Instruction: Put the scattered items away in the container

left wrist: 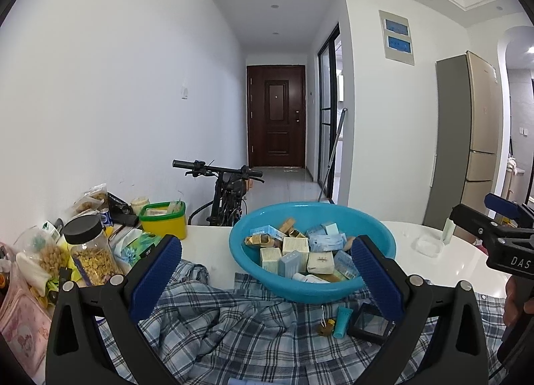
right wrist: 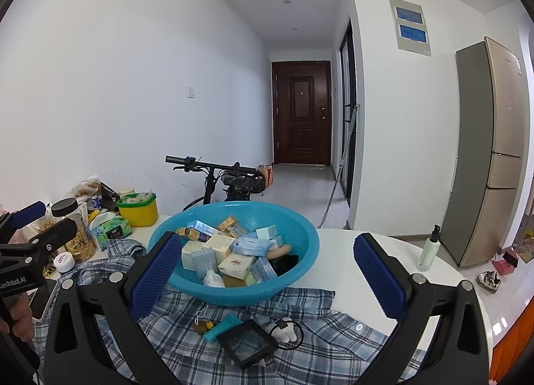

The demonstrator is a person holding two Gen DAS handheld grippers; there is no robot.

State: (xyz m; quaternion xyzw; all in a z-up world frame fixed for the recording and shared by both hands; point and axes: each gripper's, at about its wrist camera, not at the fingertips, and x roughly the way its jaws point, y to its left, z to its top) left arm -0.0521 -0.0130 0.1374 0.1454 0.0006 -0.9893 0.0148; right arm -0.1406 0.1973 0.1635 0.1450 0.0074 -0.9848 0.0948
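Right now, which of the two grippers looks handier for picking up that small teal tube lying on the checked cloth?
Probably the right gripper. In its view the small teal tube lies almost centred between its open fingers, in front of the blue plastic basin. For the left gripper, the tube sits off toward its right finger.

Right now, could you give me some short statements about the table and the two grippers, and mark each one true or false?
1. The blue basin already holds many small boxes. True.
2. The left gripper is shut on the teal tube. False: its jaws are open and empty; the tube lies on the plaid shirt.
3. The black square case lies inside the basin. False: it lies on the shirt, in front of the basin.
4. The pump bottle stands upright on the white table, apart from the basin. True.
5. The right gripper is open and holds nothing. True.
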